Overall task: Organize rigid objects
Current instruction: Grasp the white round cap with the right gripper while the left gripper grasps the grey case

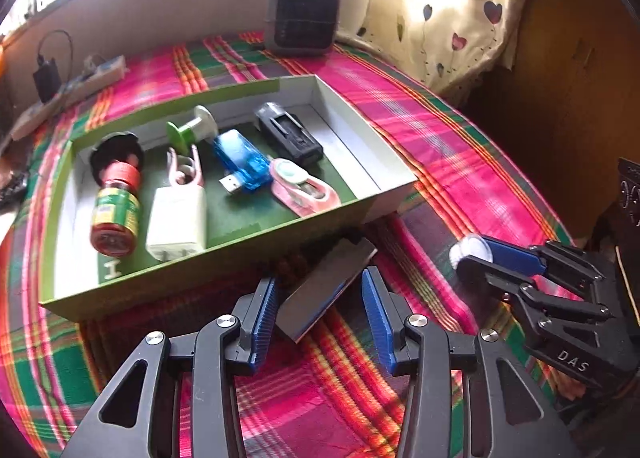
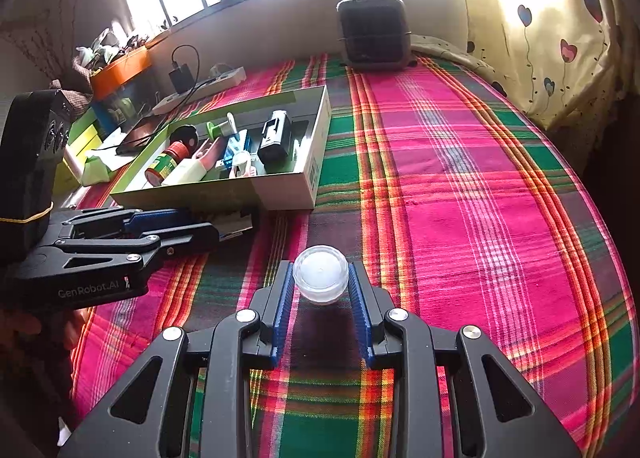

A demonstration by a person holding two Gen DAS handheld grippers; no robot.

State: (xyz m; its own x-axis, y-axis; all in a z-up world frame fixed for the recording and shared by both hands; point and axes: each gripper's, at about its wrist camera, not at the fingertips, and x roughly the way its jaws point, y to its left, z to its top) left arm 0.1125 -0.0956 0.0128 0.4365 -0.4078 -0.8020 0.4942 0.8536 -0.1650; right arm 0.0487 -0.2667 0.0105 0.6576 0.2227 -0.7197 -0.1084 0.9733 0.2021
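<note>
A green cardboard tray [image 1: 224, 254] [image 2: 280, 186] lies on the plaid cloth. It holds a red-capped bottle [image 1: 116, 210], a white charger [image 1: 178, 218], a blue USB stick [image 1: 240, 162], a black device [image 1: 290, 134] and a pink cutter [image 1: 304, 188]. Just in front of the tray lies a flat grey case [image 1: 324, 286] [image 2: 236, 224]. My left gripper [image 1: 320, 318] [image 2: 222, 232] is open astride it, with a gap at the right pad. My right gripper [image 2: 319, 272] [image 1: 468, 258] is shut on a small clear round jar [image 2: 320, 278] [image 1: 470, 248], to the right of the tray.
A grey fan [image 1: 304, 18] [image 2: 374, 32] stands at the back edge. A power strip [image 1: 100, 72] [image 2: 200, 88] with a plugged charger lies at the back left, beside an orange box [image 2: 120, 66] and clutter. A heart-print curtain [image 2: 560, 38] hangs on the right.
</note>
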